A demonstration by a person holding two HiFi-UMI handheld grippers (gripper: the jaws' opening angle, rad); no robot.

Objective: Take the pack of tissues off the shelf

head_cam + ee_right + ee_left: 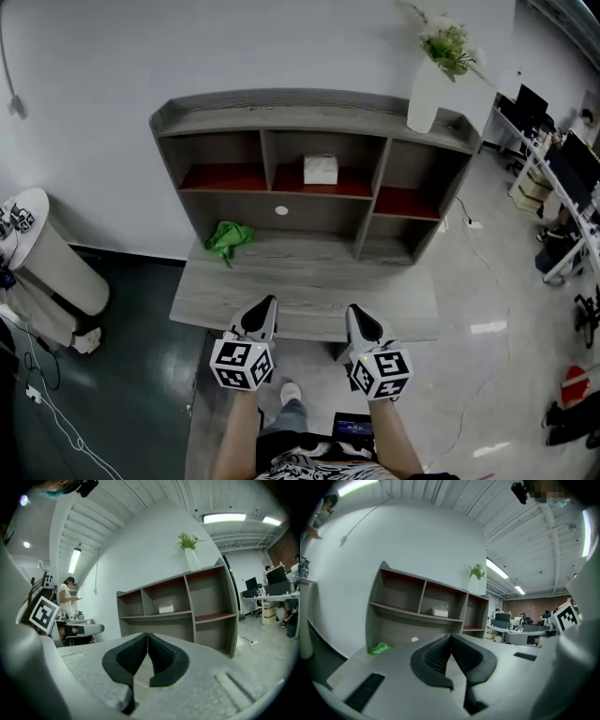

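Note:
The white pack of tissues [321,169] lies in the middle upper compartment of the grey shelf unit [281,111], on a red board. It also shows small in the left gripper view, as a pack [439,612], and in the right gripper view [166,609]. My left gripper [267,303] and right gripper [354,311] hover side by side over the desk's front edge, well short of the shelf. In both gripper views the jaws meet, left gripper [451,635] and right gripper [147,634], with nothing between them.
A green cloth [229,238] lies on the desk [309,286] at the shelf's lower left. A white vase with a plant [431,89] stands on the shelf's top right corner. A white cylinder [52,253] stands left; office desks [553,169] fill the right.

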